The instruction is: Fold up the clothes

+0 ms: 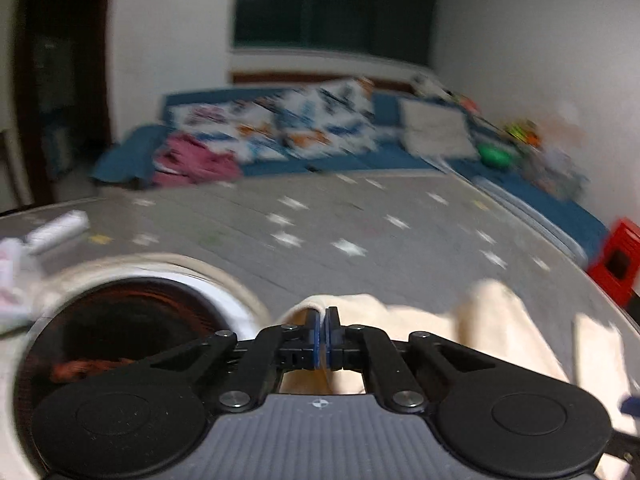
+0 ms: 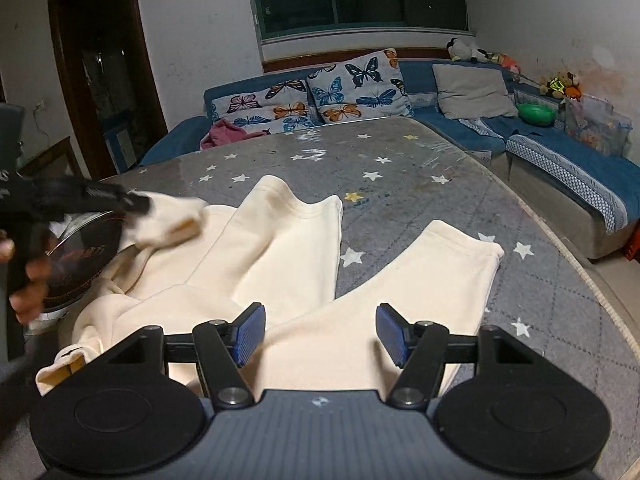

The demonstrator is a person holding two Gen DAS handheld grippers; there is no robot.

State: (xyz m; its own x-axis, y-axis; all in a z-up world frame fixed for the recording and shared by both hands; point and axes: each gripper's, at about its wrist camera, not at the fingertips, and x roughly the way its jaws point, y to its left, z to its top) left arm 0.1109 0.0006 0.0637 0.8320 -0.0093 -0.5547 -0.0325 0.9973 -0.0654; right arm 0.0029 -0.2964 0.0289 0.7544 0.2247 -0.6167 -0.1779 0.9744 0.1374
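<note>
Cream trousers [image 2: 288,248] lie spread on the grey star-patterned table cover [image 2: 400,160], with both legs pointing away from me. My right gripper [image 2: 320,334] hovers open over the near part of the trousers, nothing between its blue pads. My left gripper [image 2: 142,204] comes in from the left, held by a hand [image 2: 28,280], and is shut on a bunched edge of the cream fabric. In the blurred left wrist view the left gripper [image 1: 323,314] has its pads pressed together on cream cloth [image 1: 360,308].
A round dark tin [image 2: 80,256] sits at the left, partly under the trousers, also seen as the tin [image 1: 124,328]. A blue sofa [image 2: 460,120] with butterfly cushions wraps the far and right sides. A pink garment [image 2: 224,132] lies on the sofa. A red crate [image 1: 618,260] stands at right.
</note>
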